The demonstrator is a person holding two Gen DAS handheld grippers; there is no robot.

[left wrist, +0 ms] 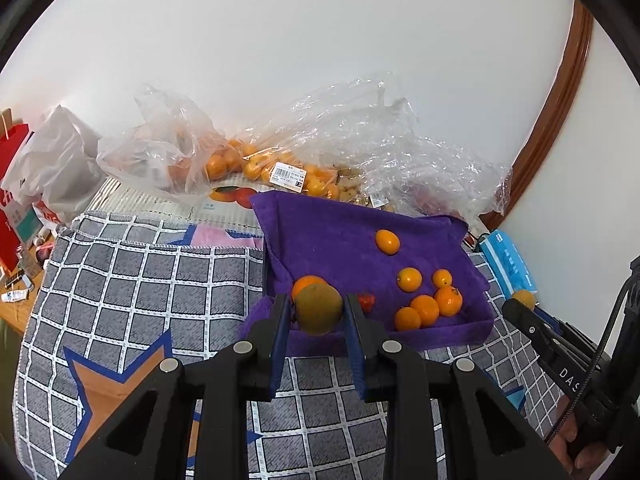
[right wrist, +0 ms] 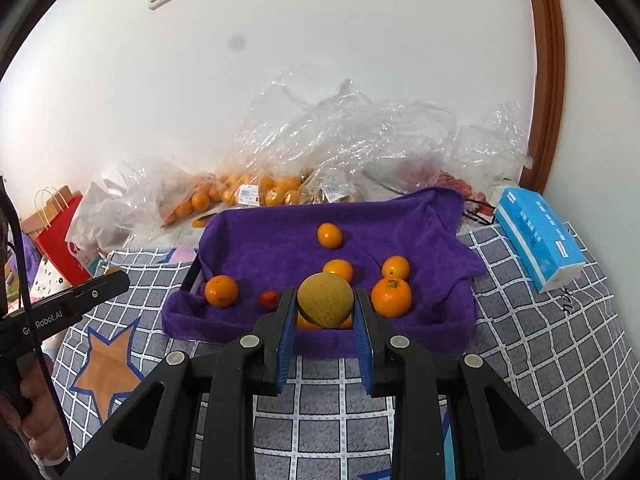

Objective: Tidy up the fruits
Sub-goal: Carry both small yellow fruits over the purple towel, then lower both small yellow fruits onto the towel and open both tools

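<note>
The left tongs [left wrist: 318,306] are clenching a round greenish-brown fruit [left wrist: 319,314], holding it just at the near left edge of the purple-towel-lined tray [left wrist: 320,232]. The right tongs [right wrist: 325,300] are gripping a second greenish-yellow fruit [right wrist: 325,308] in the same way, over the tray's near rim toward the middle. In each view the blue pads are pressing both sides of the fruit.

Inside the tray, several oranges [right wrist: 391,297] are lying loose on the towel: one large orange [right wrist: 221,290] is sitting alone at the left, one [right wrist: 330,235] is resting toward the back, and the others are clustering at the right. A small red fruit [right wrist: 268,299] is lying between the left orange and the right tongs. Part of another orange is showing behind the fruit in the right tongs.

Behind the tray, clear plastic bags [left wrist: 168,152] are slumping against the wall; one labelled bag is holding many small oranges [left wrist: 218,166], while what the crumpled ones at the right contain is unclear. A blue tissue pack [right wrist: 536,240] is lying to the right of the tray on the checked cloth [right wrist: 540,340], and a red paper bag [right wrist: 60,236] is standing at the far left.
</note>
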